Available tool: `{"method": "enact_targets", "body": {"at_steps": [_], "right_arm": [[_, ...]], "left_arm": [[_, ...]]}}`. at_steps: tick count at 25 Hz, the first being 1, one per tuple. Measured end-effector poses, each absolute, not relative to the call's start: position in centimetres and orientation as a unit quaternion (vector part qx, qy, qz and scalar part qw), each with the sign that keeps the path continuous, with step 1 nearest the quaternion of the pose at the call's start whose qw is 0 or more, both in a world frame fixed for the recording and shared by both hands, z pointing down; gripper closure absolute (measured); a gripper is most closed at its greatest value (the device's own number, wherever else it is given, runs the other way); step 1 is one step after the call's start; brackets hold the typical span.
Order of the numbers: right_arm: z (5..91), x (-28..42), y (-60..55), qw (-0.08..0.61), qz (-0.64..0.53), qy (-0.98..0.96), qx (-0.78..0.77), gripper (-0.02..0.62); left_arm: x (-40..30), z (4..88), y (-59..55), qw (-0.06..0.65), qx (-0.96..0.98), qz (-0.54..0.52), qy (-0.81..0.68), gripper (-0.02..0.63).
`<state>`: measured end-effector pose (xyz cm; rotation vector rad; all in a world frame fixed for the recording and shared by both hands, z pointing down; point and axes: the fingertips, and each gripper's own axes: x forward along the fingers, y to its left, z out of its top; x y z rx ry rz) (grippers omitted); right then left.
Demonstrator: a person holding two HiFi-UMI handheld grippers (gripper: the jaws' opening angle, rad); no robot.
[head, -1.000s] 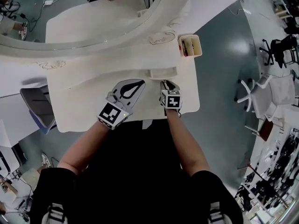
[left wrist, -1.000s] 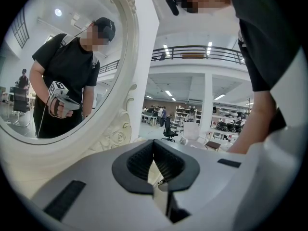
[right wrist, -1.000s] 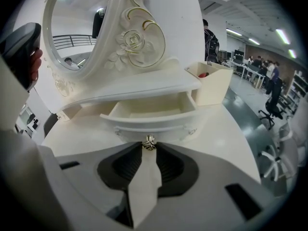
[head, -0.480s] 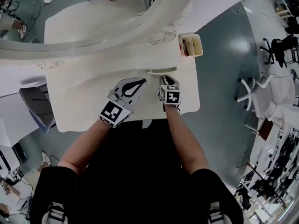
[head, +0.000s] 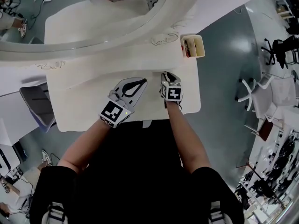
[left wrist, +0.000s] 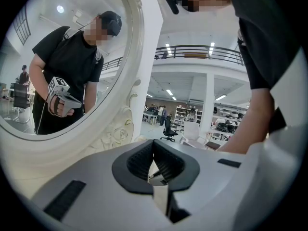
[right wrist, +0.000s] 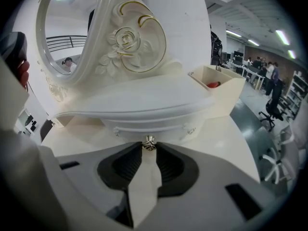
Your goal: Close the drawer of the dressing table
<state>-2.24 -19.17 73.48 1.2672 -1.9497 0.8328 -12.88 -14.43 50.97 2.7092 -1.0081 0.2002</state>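
Two grippers over worktop point(head: 79, 101). Your right gripper point(head: 167, 74) nearer: fingers pinch knob point(right wrist: 148, 141) of drawer point(right wrist: 149, 125). Drawer dead ahead of fingertips, front running crosswise, looks almost flush. Push straight forward. Your left gripper point(left wrist: 153, 146): fingers closed, empty, alongside.

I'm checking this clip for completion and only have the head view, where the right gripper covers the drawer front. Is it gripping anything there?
Observer: Yes. The right gripper view shows the right gripper closed on the small silver metal knob of the white drawer.
Operator: Is the drawer in?
Observer: It looks so. Its front sits tucked under the curved white shelf, and none of the drawer's inside shows.
Operator: And the left gripper?
Observer: In its own view, the left gripper has its fingers meeting at the tips, with nothing between them.
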Motion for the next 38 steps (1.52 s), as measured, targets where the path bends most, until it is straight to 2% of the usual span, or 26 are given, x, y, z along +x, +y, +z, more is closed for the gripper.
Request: {"method": "enact_targets", "body": {"at_steps": [15, 26, 38], "right_arm": [[73.5, -2.9, -21.1, 0.322, 0.317, -0.746, 0.489, 0.499], [71.6, -2.0, -18.8, 0.292, 0.325, -0.759, 0.482, 0.483], [58.9, -3.3, -14.5, 0.172, 0.239, -0.843, 0.451, 0.485]], "left_arm": [[-13.9, 50.8, -14.2, 0.118, 0.927, 0.073, -0.349, 0.611], [-13.1, 49.5, -13.1, 0.103, 0.934, 0.067, -0.336, 0.611], [-11.8, 47.0, -10.3, 0.085, 0.946, 0.059, -0.308, 0.611]]}}
